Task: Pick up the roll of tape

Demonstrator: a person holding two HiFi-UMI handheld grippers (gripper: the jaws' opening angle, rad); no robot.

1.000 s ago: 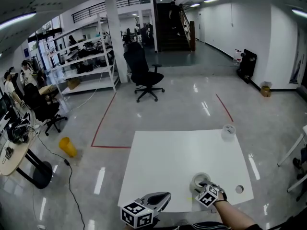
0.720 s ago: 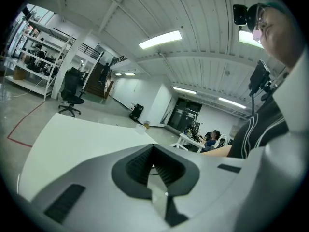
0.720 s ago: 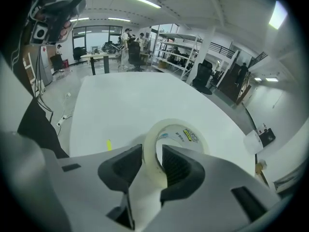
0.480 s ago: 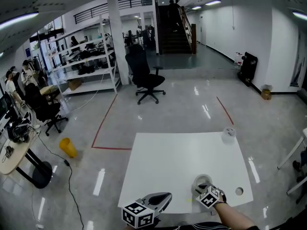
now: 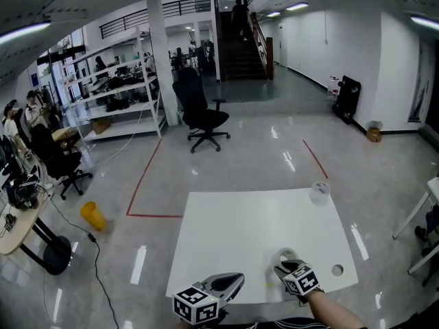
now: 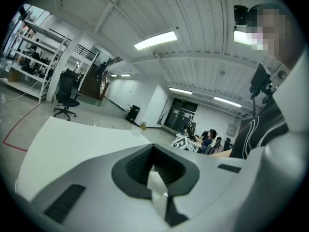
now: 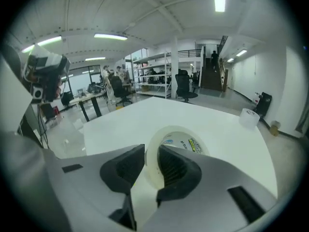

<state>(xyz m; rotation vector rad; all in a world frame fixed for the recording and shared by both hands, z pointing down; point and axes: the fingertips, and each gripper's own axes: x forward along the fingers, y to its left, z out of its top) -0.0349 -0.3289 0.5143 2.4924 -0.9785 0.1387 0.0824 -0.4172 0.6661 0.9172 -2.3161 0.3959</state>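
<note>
A roll of pale clear tape [image 5: 287, 256] [image 7: 181, 141] is near the front right of the white table [image 5: 233, 232]. My right gripper [image 5: 284, 267] [image 7: 152, 163] has the roll's wall between its jaws, one pad inside the core and one outside. The jaws are closing and the pads press on the wall, with the roll tipped up off the table. My left gripper [image 5: 236, 280] [image 6: 155, 170] hovers at the table's front edge, to the left of the roll, with its jaws together and nothing in them.
A second, smaller tape roll [image 5: 318, 190] [image 7: 249, 117] stands at the table's far right corner. A round hole [image 5: 337, 270] is in the tabletop right of my right gripper. A black office chair [image 5: 202, 115] and shelving stand on the floor beyond.
My right gripper has closed onto the roll's wall, rolled, and risen slightly with the roll tipping up. The left gripper has stayed put.
</note>
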